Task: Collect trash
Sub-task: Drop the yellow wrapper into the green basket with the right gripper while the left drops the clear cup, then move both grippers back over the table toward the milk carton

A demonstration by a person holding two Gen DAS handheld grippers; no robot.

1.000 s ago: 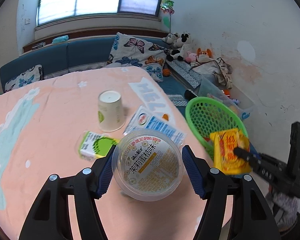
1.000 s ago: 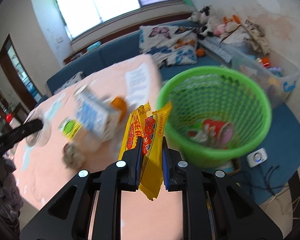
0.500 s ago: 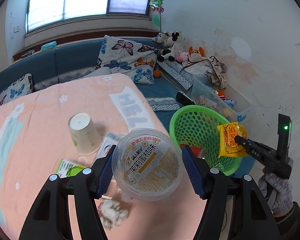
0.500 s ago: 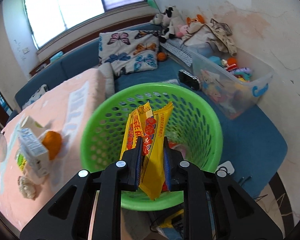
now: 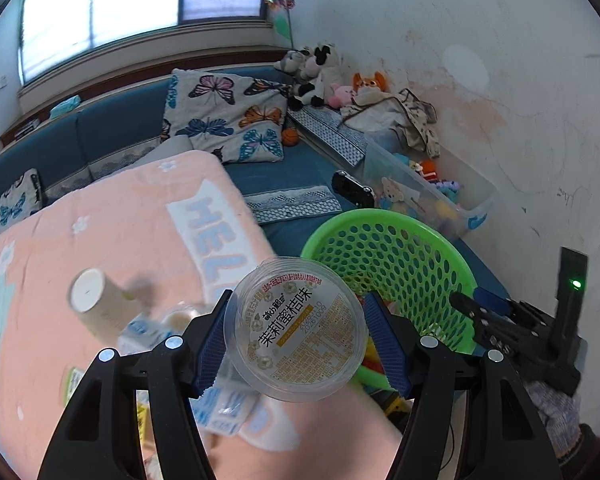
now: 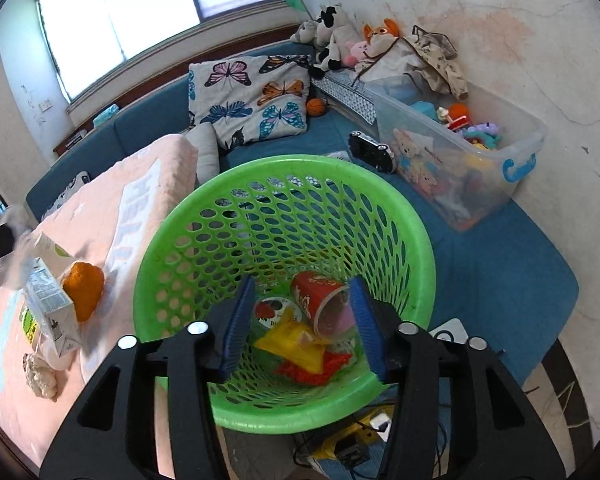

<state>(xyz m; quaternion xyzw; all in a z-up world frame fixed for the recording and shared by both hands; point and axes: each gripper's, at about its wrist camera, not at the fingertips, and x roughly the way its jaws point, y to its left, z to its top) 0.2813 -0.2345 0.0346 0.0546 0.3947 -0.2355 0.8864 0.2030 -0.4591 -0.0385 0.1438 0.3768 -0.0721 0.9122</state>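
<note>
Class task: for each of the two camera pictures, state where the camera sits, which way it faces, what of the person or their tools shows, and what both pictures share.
Left wrist: sits on the left gripper, facing down over the pink table; its pads clamp a clear plastic cup; the right gripper shows at the right.
Right wrist: sits on the right gripper, facing down into the green basket; its jaws, just opened, are empty above the yellow wrapper.
Shared: basket, table, butterfly pillow.

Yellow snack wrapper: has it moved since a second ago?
Yes. The yellow snack wrapper has dropped out of the right gripper, whose jaws have just been opening, and now lies at the bottom of the green basket beside the red cup.
</note>
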